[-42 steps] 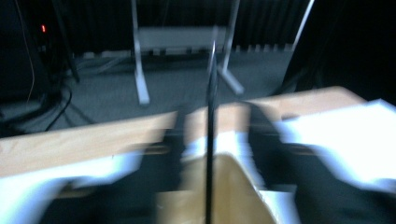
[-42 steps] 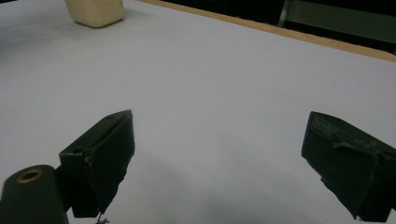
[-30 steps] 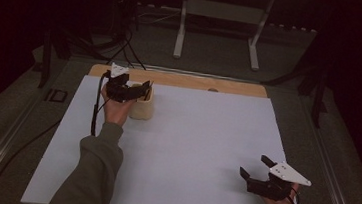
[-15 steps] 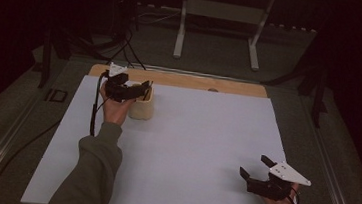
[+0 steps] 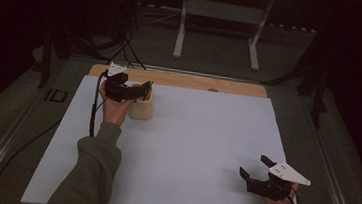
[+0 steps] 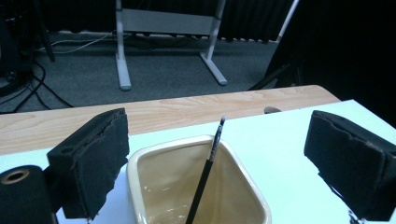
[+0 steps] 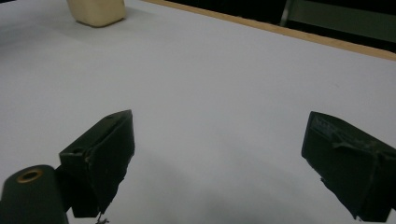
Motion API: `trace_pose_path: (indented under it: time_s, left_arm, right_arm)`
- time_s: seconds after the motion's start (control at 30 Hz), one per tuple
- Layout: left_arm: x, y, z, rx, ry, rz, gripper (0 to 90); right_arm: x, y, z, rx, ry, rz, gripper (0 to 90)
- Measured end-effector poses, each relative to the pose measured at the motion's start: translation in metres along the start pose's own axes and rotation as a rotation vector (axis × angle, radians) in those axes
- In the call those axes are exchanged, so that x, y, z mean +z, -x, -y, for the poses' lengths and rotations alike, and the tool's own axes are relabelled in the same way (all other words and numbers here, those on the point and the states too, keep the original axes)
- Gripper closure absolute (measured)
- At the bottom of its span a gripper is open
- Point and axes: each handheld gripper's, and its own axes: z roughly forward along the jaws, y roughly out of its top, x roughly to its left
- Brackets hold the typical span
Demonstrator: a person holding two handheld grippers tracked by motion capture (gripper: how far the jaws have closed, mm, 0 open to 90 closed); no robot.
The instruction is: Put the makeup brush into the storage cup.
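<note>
The pencil's (image 6: 208, 172) lower end and the cream cup's (image 6: 243, 186) base are cut off by the left gripper view's bottom edge.

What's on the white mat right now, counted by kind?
Cream container: 1
Black pencil, standing inside the container: 1
Gripper: 2, left gripper open over the container, right gripper open above bare mat
Total: 4

The left claw (image 6: 217, 163) has opened wider above the cup (image 6: 196, 186), releasing the pencil (image 6: 205, 172).
</note>
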Motion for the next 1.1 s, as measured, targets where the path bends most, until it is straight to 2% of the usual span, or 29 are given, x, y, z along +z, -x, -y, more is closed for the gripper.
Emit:
trace_pose_path:
  time_s: [0.73,1.1]
  left_arm:
    - [-0.018,-0.002,-0.002,0.023,0.017,0.038,1.5]
    - [-0.040,-0.006,0.007,0.042,0.043,0.051,1.6]
  right_arm:
    - [0.000,-0.001,0.000,-0.002,0.000,-0.002,9.3]
    - [0.000,-0.003,-0.002,-0.013,0.018,-0.016,9.3]
